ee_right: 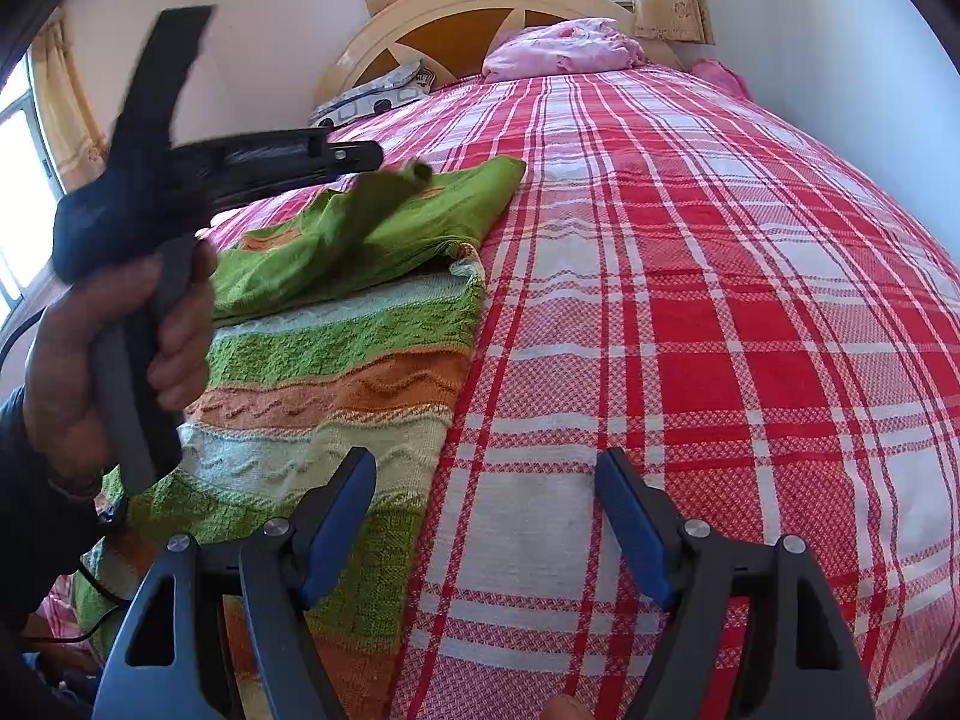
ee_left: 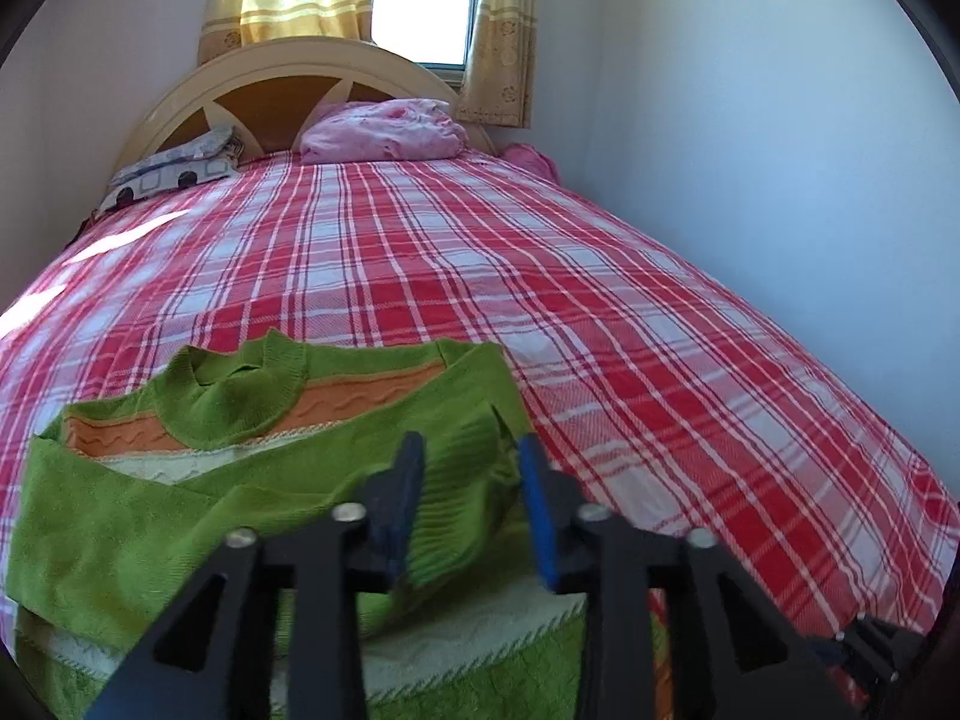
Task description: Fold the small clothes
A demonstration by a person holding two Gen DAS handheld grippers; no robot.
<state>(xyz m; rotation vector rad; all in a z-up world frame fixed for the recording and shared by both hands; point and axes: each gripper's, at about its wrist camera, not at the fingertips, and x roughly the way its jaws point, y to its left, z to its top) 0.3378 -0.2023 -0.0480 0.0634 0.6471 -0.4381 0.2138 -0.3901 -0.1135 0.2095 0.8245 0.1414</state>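
Note:
A small green knitted sweater point(ee_left: 252, 420) with orange and white stripes lies on the red plaid bed point(ee_left: 540, 300). In the left wrist view my left gripper point(ee_left: 471, 468) has its jaws parted, with the sweater's green ribbed sleeve cuff point(ee_left: 456, 498) lying between them, lifted over the body. In the right wrist view the left gripper point(ee_right: 390, 165) shows from the side with the green sleeve point(ee_right: 384, 192) hanging at its tip. My right gripper point(ee_right: 486, 480) is open and empty, low over the sweater's right edge point(ee_right: 336, 372) and the bedspread.
A pink bundle point(ee_left: 384, 132) and a patterned pillow point(ee_left: 174, 168) lie at the headboard point(ee_left: 288, 72). A wall point(ee_left: 780, 150) runs along the bed's right side. A curtained window point(ee_left: 420, 0) is behind the headboard. The bedspread point(ee_right: 690, 300) stretches right of the sweater.

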